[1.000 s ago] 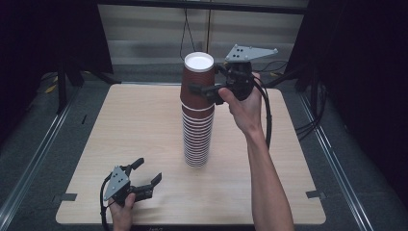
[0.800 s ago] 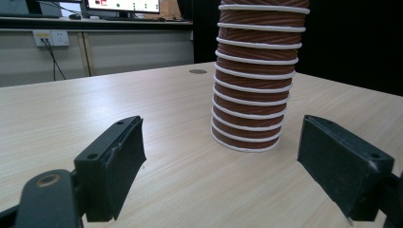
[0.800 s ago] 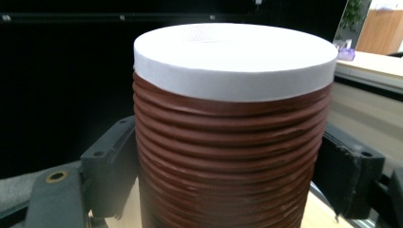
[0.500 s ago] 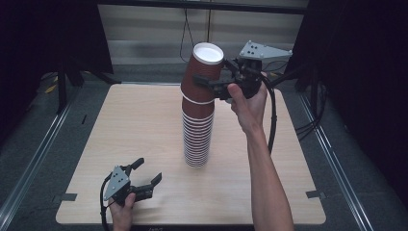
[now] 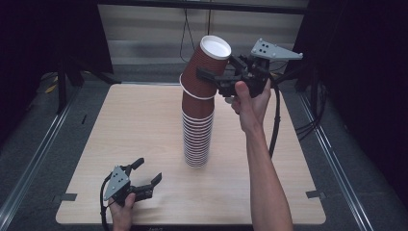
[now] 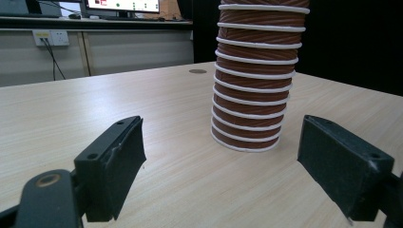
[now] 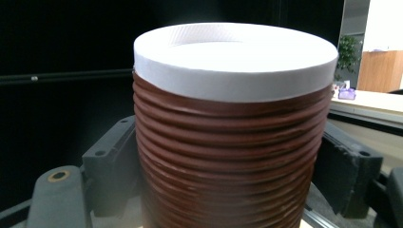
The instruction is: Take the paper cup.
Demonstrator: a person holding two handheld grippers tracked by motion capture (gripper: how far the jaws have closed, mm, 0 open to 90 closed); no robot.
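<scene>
While the right claw (image 5: pixel 210 78) clamps a ribbed brown paper cup (image 5: pixel 204 70) tilted atop the stack (image 5: pixel 197 134), the left claw (image 5: pixel 146 175) rests spread wide, empty, on the wooden counter (image 5: pixel 144 125).

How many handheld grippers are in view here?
2. The left gripper is low at the near left of the table, open; the right gripper is raised, clamped on the top cup.

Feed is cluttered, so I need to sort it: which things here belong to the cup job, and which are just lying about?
In the job:
- top cup, tilted, gripped by the right hand-held gripper
- cup stack
- table

Lying about:
- left hand-held gripper, open, low at the table's near edge
- monitor
- wall sockets
</scene>
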